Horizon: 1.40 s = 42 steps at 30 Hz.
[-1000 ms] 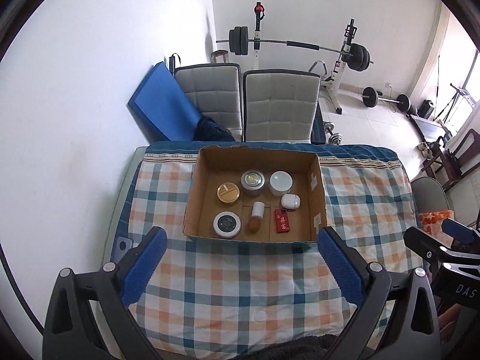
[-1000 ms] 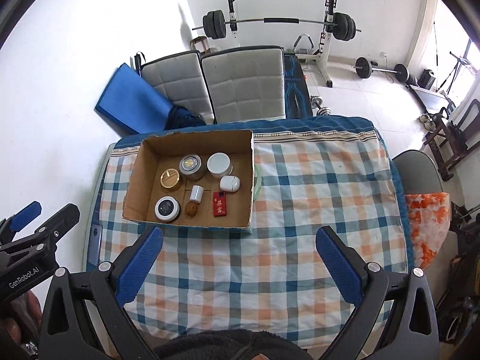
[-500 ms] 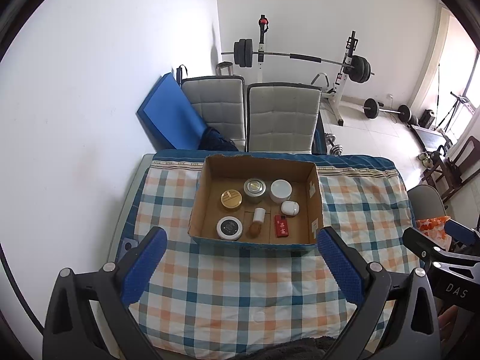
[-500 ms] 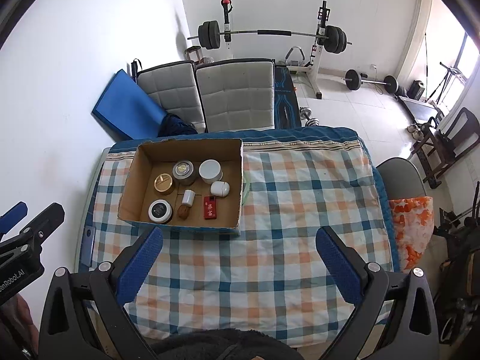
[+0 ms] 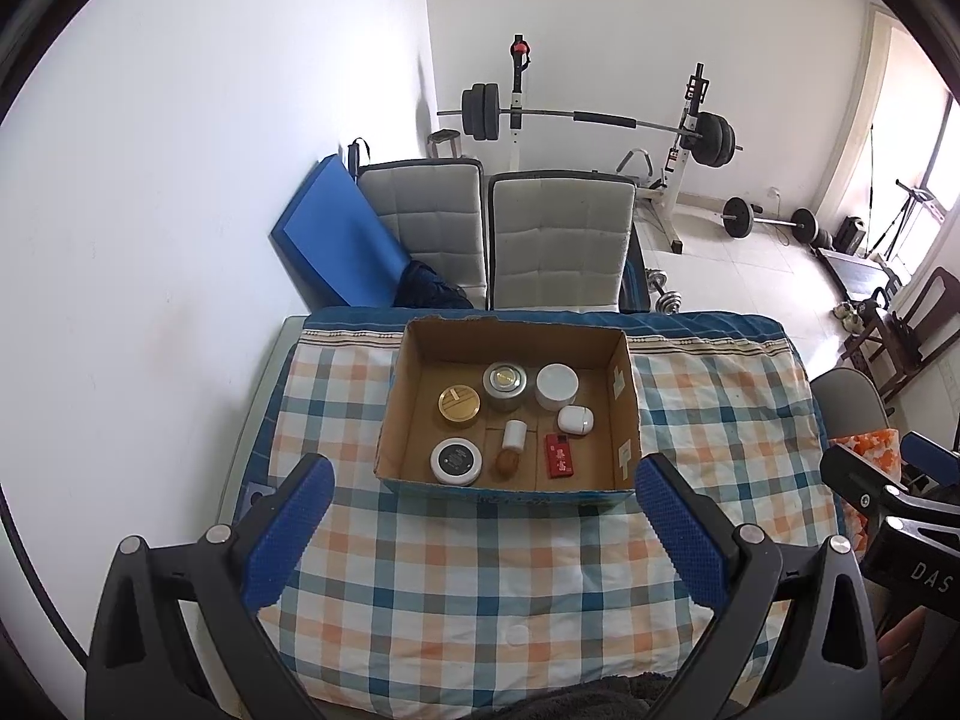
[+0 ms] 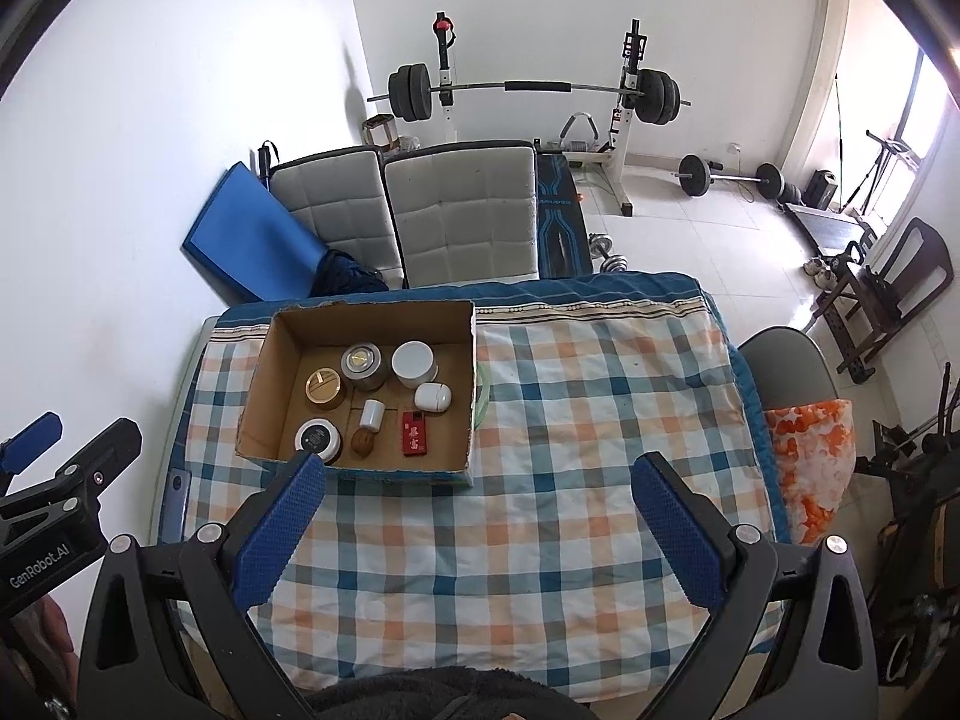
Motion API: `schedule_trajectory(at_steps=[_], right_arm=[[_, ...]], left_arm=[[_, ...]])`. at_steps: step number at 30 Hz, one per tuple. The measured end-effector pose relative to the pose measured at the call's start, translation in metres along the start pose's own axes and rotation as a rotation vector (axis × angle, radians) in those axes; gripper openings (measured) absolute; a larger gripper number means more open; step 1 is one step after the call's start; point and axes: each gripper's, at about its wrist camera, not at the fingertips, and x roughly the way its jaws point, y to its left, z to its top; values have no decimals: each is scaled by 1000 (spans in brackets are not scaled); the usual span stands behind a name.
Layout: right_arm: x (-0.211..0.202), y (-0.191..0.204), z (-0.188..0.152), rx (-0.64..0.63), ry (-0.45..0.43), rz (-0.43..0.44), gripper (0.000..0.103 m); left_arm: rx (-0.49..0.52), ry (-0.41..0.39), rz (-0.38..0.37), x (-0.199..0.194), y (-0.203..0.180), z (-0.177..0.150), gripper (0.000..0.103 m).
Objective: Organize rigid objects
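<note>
The left gripper [image 5: 483, 507] and the right gripper [image 6: 477, 504] both hover above the checked tablecloth [image 5: 468, 570] with blue-padded fingers spread wide and nothing between them. At 12 o'clock from the left gripper sits the open brown cardboard box [image 5: 624, 408]; from the right gripper it lies toward 11 o'clock. Inside it, well apart from both grippers, stand a gold-lidded round tin [image 5: 459, 405], a silver round tin [image 5: 505, 383], a white round jar [image 5: 557, 384], a small white rounded case [image 5: 575, 420], a black-topped round tin [image 5: 456, 461], a small white-capped bottle lying down [image 5: 512, 447] and a flat red packet [image 5: 559, 463].
</note>
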Motion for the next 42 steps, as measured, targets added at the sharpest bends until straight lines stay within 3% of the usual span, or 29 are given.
schedule_trajectory(at_steps=[42], right_arm=[[-1,-8,1,30,-33,-38,103]], left_arm=[[32,-6,-2,8,-4,6,103]])
